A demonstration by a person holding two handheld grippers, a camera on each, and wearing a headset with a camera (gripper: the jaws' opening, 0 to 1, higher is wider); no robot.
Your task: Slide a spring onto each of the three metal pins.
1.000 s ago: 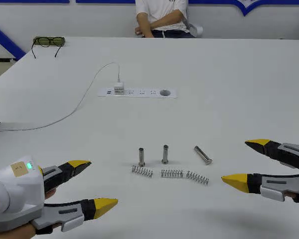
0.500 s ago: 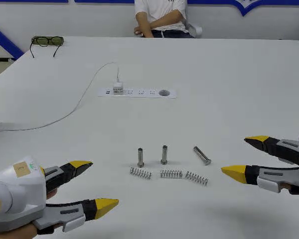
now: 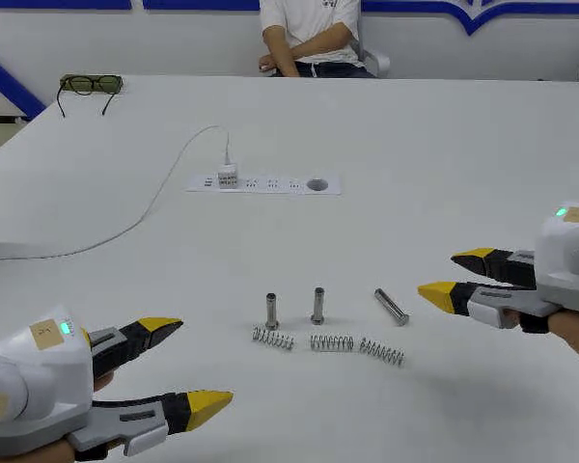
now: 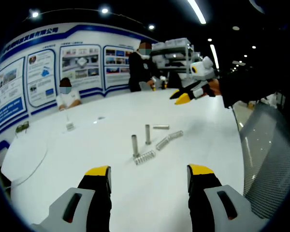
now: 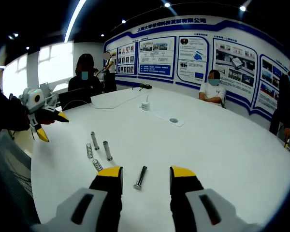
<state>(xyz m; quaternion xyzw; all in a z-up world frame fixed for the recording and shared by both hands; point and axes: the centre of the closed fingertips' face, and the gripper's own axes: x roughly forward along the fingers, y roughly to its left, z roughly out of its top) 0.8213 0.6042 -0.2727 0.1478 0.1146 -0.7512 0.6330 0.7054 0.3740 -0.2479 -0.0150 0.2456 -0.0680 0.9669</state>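
Both pairs of jaws are held apart, empty: left gripper near the table edge, right gripper near the lying pin. Three springs lie just before the upright pins. The springs are judged light, squashy and prone to roll, and are best pinched gently mid-coil.

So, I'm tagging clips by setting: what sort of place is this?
Probably an office meeting room: a large white conference table, a power strip on it, information posters on the wall, a person seated opposite.
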